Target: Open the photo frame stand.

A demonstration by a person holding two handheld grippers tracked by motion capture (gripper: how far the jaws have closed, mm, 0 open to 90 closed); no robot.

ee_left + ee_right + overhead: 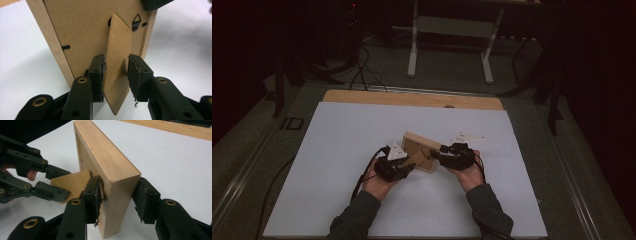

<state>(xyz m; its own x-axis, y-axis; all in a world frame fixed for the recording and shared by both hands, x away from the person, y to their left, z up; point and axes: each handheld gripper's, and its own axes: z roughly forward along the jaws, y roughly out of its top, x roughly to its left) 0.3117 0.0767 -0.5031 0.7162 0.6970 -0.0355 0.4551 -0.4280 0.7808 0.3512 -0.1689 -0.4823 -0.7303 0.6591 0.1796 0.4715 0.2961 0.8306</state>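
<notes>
Here, right claw (117, 195) clamped on wooden frame (105, 167) edge, left claw (116, 72) half-open, astride its stand flap (118, 62).

High view dim, murky; claw views bright, sharp.

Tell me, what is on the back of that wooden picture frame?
On the picture frame: a fibreboard backing, a hinged easel stand between the left gripper fingers, a triangular hanger, small black clips. The front is hidden.

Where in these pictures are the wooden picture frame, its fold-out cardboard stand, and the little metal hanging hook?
wooden picture frame (110, 167), right gripper view, on its broad wooden side edge.
cardboard stand (118, 62), left gripper view, on the middle of its flat strip.
metal hanging hook (136, 22), left gripper view, on its triangular loop.
</notes>
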